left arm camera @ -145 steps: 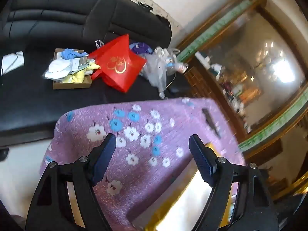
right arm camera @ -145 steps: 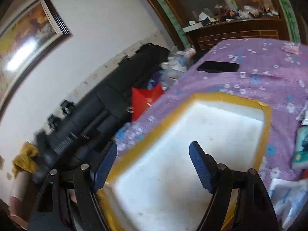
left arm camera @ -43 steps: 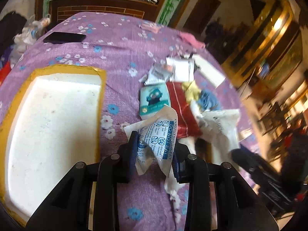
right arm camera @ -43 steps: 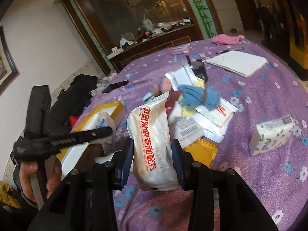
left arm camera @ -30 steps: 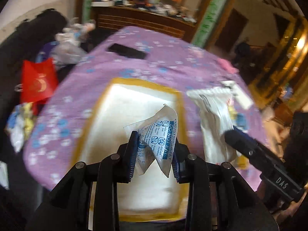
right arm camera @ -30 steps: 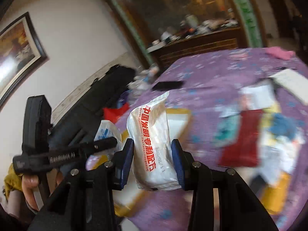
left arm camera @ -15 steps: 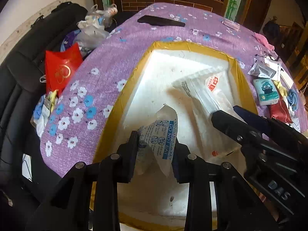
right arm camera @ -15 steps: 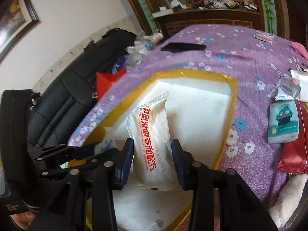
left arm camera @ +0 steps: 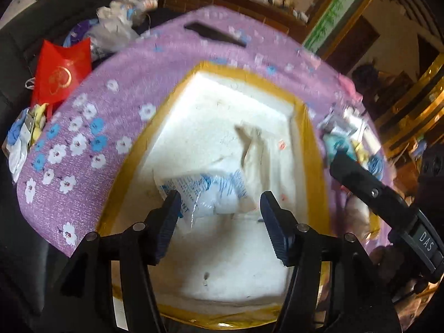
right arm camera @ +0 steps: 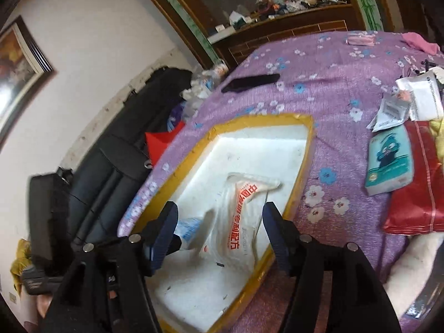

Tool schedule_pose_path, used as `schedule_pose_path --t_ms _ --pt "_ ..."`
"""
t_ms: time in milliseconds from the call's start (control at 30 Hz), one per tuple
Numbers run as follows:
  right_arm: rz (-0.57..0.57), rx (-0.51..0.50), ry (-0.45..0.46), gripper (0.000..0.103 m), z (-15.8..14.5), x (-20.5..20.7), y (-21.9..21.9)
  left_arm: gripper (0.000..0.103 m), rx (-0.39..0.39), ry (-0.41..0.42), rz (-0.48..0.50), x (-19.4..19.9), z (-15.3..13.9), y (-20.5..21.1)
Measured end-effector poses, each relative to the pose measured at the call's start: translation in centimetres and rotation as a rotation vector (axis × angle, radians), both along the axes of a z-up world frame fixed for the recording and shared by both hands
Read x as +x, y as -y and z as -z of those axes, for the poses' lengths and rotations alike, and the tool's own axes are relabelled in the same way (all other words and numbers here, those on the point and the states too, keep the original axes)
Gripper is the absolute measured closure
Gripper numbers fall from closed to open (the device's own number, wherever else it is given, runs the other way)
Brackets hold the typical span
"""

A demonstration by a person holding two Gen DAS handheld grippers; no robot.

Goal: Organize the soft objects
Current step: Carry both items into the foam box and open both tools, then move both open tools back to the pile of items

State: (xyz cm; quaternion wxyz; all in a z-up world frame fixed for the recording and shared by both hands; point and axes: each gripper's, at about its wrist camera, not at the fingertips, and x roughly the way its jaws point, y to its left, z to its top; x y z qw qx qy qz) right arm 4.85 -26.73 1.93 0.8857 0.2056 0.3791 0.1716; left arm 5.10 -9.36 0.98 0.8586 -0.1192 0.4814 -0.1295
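Both tongs spread wide, nothing between the jaws. Left tongs (left arm camera: pixel 219 211) hang over the near end of the white foam box (left arm camera: pixel 313 149); right tongs (right arm camera: pixel 219 222) over the same box from the other side.

Two soft packets lie inside, touching: blue-printed sachet (left arm camera: pixel 205 191) toward the near-left wall, the larger white pouch with red lettering (right arm camera: pixel 238 213) slanted across the middle, its top edge leaning toward the far-right wall.

Remaining pile sits on the purple floral worktop (right arm camera: pixel 333 83) toward its right edge: teal tissue pack (right arm camera: pixel 388 163), red packet (right arm camera: pixel 416 194), paper slips (right arm camera: pixel 391 111).

Risks, as judged:
- Sachet looks touching or just beside the left tongs' left finger (left arm camera: pixel 169 216); lifting out could snag the film and drag it over the rim.
- Two tools crowd one box; they could knock together when withdrawing.
- Pouch leans rather than lies flat; later items may slide off it.
- Box sits close to the worktop's near-left edge; a bump could shove it toward the black sofa (right arm camera: pixel 111 166).
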Motion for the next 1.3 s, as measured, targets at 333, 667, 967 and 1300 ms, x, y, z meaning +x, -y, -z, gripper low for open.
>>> schedule_pose_path --t_ms 333,667,967,1300 --pt "0.032 0.071 0.052 0.031 -1.3 -2.9 4.1 0.022 0.080 0.133 -0.078 -2.2 -1.6 2.2" --pt "0.078 0.164 0.045 0.031 -1.1 -6.2 10.2 0.022 0.005 0.258 0.138 -4.9 -4.9 9.7" --pt "0.149 0.161 0.020 0.031 0.4 -8.7 14.9 0.022 -0.046 0.213 0.268 -5.0 -5.2 16.1" --pt "0.162 0.175 0.021 0.031 1.2 -9.5 16.8 0.022 -0.013 0.200 0.334 -5.5 -4.6 19.2"
